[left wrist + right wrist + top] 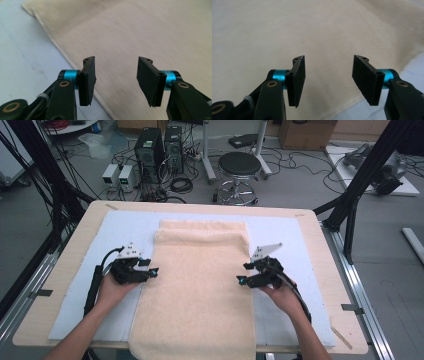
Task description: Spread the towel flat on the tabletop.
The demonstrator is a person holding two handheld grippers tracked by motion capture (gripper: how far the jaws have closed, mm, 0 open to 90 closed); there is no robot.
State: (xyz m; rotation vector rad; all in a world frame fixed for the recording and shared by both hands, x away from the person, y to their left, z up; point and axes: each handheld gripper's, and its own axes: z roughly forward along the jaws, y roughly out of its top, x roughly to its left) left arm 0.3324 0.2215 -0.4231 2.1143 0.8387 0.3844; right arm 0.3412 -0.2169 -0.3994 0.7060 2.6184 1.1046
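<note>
Between your grippers: towel (197,285), plain cream, no pattern. Under it, beside each gripper: mat (80,285), pale blue, plain. Outside that: table (40,305) edge, light wood grain. Your left gripper (152,271): black body, turquoise rings behind black pads (88,82), brass-coloured pivot screws. Your right gripper (243,279): same black, turquoise, brass. Grey plate atop each.

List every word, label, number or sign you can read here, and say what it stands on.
No text can be read.
Power supplies on the floor: lit displays, too small to read.
Computer towers: any labels too small to make out.
Towel, left gripper, right gripper: no print visible.
</note>
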